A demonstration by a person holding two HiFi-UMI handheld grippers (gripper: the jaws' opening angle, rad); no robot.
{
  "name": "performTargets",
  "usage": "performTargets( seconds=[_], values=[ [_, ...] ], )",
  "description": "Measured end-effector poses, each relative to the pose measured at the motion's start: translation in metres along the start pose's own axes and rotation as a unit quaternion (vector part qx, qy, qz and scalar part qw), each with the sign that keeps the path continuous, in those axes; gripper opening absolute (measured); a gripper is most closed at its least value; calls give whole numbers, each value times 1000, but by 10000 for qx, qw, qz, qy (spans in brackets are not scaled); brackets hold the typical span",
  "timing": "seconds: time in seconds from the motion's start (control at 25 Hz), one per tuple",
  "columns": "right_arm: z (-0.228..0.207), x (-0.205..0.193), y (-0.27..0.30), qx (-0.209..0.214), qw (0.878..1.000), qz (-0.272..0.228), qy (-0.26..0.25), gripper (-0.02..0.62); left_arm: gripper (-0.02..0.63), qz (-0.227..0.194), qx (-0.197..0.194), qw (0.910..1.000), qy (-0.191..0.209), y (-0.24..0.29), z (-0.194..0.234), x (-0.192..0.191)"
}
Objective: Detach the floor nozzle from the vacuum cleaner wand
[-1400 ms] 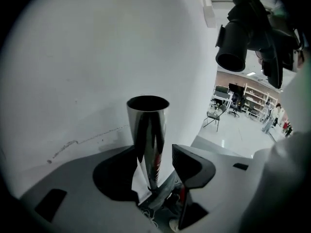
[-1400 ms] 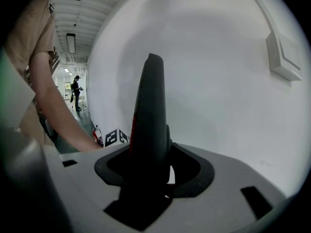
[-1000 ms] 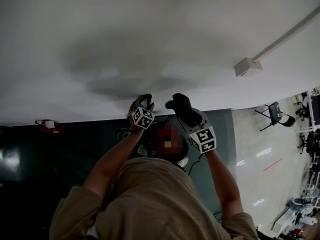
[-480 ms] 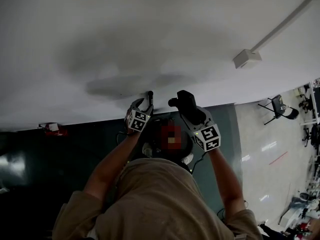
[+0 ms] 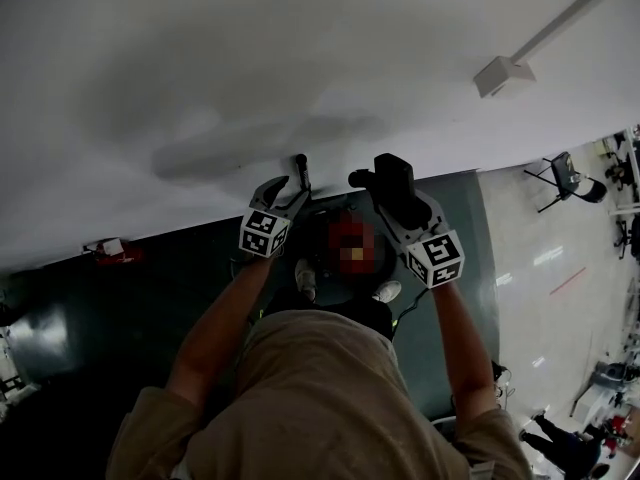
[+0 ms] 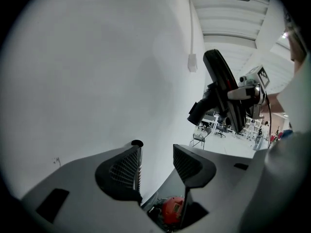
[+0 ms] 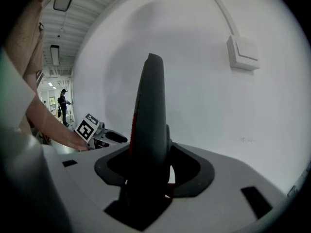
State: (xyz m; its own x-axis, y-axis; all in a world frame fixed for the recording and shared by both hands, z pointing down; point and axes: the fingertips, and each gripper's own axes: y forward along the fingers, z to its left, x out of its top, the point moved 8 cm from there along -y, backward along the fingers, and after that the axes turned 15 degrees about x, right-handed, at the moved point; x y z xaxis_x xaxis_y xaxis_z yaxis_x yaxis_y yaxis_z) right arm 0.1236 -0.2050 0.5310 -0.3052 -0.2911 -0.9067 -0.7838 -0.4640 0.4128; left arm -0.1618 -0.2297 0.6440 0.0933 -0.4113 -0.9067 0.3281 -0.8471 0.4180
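Jaws of the left gripper (image 6: 158,165) stand moderately apart with nothing between them, apparently freed to assist. To its right, the right gripper (image 7: 148,178) clamps the dark floor nozzle (image 7: 150,125) edgewise, held up near the white wall (image 5: 250,68). No wand joins the nozzle's neck, so detachment seems done.
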Motion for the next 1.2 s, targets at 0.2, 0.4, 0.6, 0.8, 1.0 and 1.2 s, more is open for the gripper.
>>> performTargets(
  seconds=[0.2,0.4,0.6,0.8,1.0,1.2],
  values=[
    [-4,-9,-11,-59,9997,-201,102,229,222,-50,89,9997,-233,-20,-4,11],
    [-8,-17,-35,84,9994,-325,-20,229,218,-64,211,9988,-437,-37,-24,17],
    [-25,-18,-72,266,9989,-385,-29,229,218,-193,-523,9973,-480,-49,-71,47],
    [-45,-35,-116,570,9980,-259,49,229,218,-225,-919,9955,15,-56,-135,59],
    [-64,-51,-150,699,9968,-355,174,229,218,-143,-753,9948,674,-64,-176,70],
    [-83,-73,-165,675,9975,-147,173,229,218,-41,-600,9971,477,-60,-190,64]
  ],
)
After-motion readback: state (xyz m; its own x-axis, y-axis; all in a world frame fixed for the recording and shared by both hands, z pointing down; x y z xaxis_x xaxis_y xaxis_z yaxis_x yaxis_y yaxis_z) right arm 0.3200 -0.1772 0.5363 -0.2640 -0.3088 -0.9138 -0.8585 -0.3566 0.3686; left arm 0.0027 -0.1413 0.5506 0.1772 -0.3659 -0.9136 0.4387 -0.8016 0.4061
